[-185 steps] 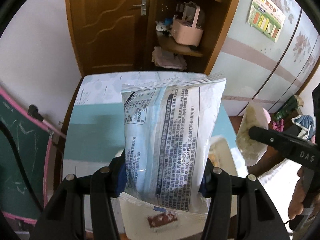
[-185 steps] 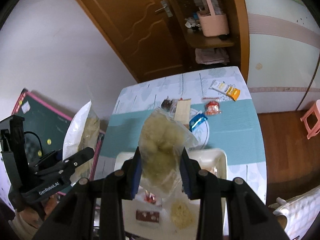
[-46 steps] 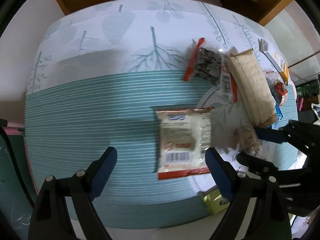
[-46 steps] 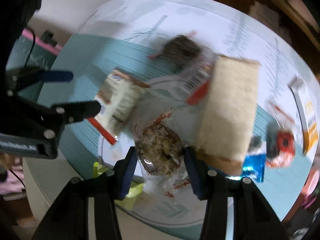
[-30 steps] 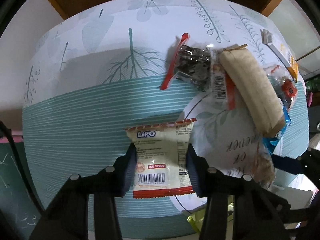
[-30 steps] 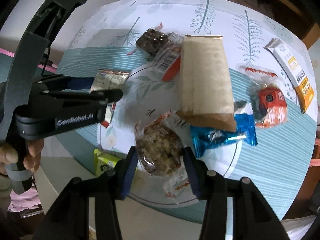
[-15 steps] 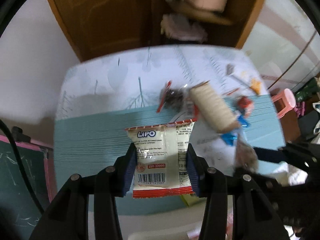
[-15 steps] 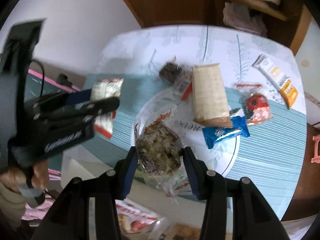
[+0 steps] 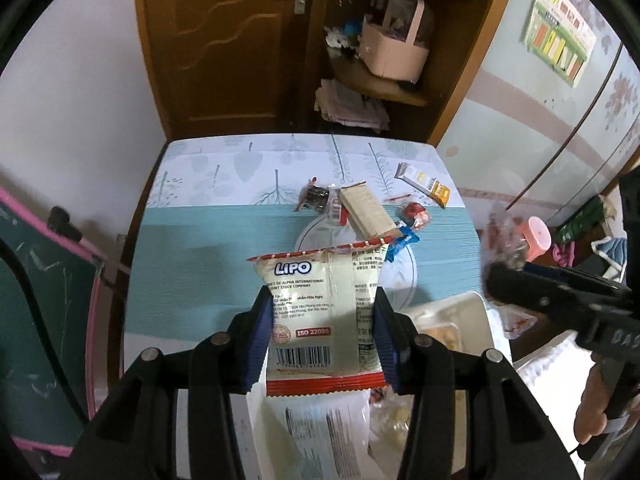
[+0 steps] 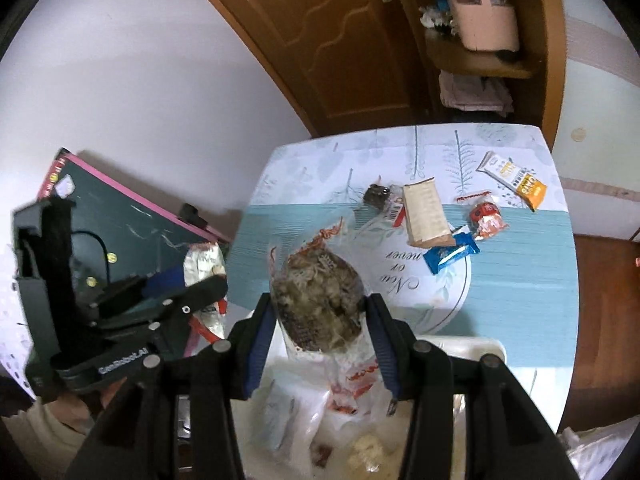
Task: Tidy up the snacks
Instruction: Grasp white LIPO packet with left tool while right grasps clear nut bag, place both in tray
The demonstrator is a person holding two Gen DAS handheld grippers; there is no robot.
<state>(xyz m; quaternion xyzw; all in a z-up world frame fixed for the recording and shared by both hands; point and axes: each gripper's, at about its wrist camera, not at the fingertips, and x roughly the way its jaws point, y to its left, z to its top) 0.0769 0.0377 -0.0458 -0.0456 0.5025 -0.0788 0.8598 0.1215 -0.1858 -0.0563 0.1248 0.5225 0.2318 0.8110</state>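
My left gripper (image 9: pixel 323 340): raised over bin (image 9: pixel 478 312), clamping Lipo packet (image 9: pixel 320 316). My right gripper (image 10: pixel 320 340): raised likewise, clamping clear snack bag (image 10: pixel 320 304).

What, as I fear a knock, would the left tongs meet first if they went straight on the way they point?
Probably the tablecloth beside the tan packet, though depth is unclear. The left tongs, shut on the Lipo packet, aim down at that spot.
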